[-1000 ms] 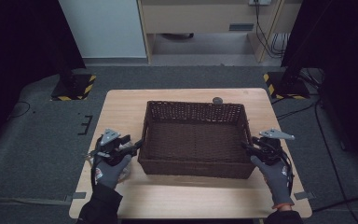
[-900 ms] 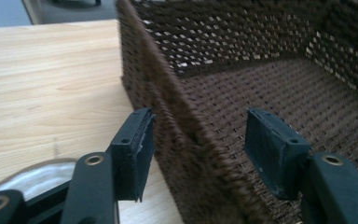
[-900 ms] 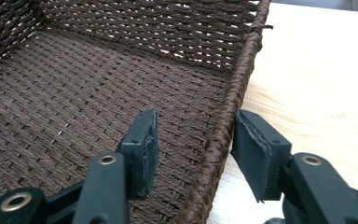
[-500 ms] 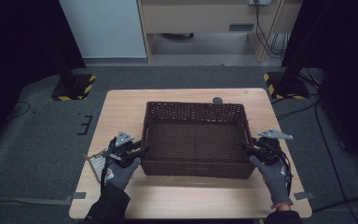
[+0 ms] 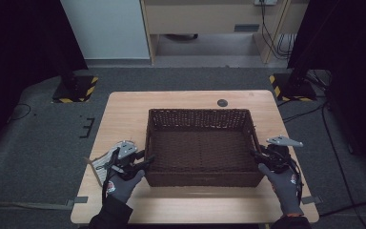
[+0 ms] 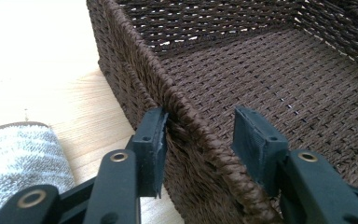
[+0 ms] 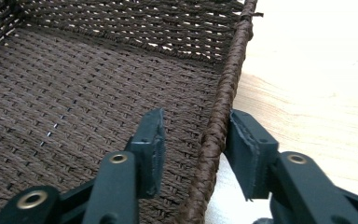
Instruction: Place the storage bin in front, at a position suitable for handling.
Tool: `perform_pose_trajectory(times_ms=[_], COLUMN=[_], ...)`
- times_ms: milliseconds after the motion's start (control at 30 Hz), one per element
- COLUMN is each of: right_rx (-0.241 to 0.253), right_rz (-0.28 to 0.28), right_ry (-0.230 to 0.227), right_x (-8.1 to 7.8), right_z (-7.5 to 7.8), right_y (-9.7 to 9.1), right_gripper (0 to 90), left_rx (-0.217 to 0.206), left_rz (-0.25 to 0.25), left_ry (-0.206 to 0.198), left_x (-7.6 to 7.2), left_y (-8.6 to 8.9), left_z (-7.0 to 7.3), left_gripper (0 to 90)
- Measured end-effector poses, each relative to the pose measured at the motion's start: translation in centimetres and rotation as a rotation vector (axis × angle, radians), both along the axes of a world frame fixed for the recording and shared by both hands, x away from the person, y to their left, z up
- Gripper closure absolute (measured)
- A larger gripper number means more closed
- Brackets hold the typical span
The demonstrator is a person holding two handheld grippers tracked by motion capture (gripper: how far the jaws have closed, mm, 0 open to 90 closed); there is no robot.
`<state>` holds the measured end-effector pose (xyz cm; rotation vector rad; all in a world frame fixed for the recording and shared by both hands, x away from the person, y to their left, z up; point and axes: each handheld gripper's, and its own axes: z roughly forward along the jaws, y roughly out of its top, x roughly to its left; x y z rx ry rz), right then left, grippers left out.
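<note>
An empty dark brown woven basket (image 5: 198, 112) sits mid-table. My left gripper (image 5: 147, 161) straddles the rim of its left wall (image 6: 135, 60), near the front corner. In the left gripper view (image 6: 200, 140) the outer pad (image 6: 154, 140) lies against the wall and the inner pad stands off the rim; these jaws have just been opening. My right gripper (image 5: 254, 155) straddles the right wall's rim (image 7: 230, 70). In the right gripper view (image 7: 196, 144) the jaws have just been closing, with a gap still left at the inner pad (image 7: 151, 140). Both are open.
A folded grey-white towel (image 5: 102, 161) (image 6: 23, 154) lies on the wooden table (image 5: 124, 114) just left of my left hand. A small black round disc (image 5: 222, 102) sits behind the basket. Dark floor and stands surround the table.
My left gripper has moved right, up to the basket's left wall, and now has the rim between its jaws. The right hand has hardly moved; its jaws look narrower.
</note>
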<state>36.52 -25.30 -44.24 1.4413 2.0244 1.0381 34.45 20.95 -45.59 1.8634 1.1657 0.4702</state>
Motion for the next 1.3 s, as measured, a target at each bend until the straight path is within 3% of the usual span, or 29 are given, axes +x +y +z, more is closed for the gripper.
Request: perform_pose_trajectory(times_ms=[167,267,467,567,767,800,933,1200,1300], right_rx=[0.016,0.014,-0.009,0.006,0.0,-0.032,-0.067,-0.05,-0.092], right_rz=[-0.015,-0.011,-0.009,-0.005,-0.007,0.002,0.017,-0.013,-0.017], right_ry=[-0.04,-0.036,0.002,0.008,0.026,0.05,0.079,0.068,0.056], right_x=[0.8,1.5,2.1,2.2,2.4,2.5,2.7,2.0,1.5], right_z=[0.5,0.4,-0.4,-0.6,-1.1,-1.7,-2.3,-2.3,-2.2], right_y=[-0.3,-0.1,0.2,0.1,0.4,0.9,1.5,0.8,1.0], right_gripper=[44.8,40.7,39.1,39.7,40.0,40.3,44.8,59.8,66.2], left_rx=[-0.023,-0.022,-0.02,0.008,-0.007,-0.008,-0.004,0.002,0.001], left_rz=[0.019,0.034,0.033,0.024,0.021,0.016,-0.001,0.0,0.0], left_ry=[-0.013,-0.03,-0.022,-0.015,-0.009,-0.007,-0.006,-0.014,-0.013], left_x=[0.2,0.4,1.6,1.8,1.8,1.8,1.6,1.0,0.8], left_y=[0.4,0.7,0.6,0.2,0.1,0.1,0.1,-0.1,-0.2], left_z=[0.5,0.9,0.4,0.0,-0.3,-0.3,-0.3,-0.2,-0.2], left_gripper=[50.9,49.5,45.6,45.4,46.2,48.2,51.1,51.6,51.3])
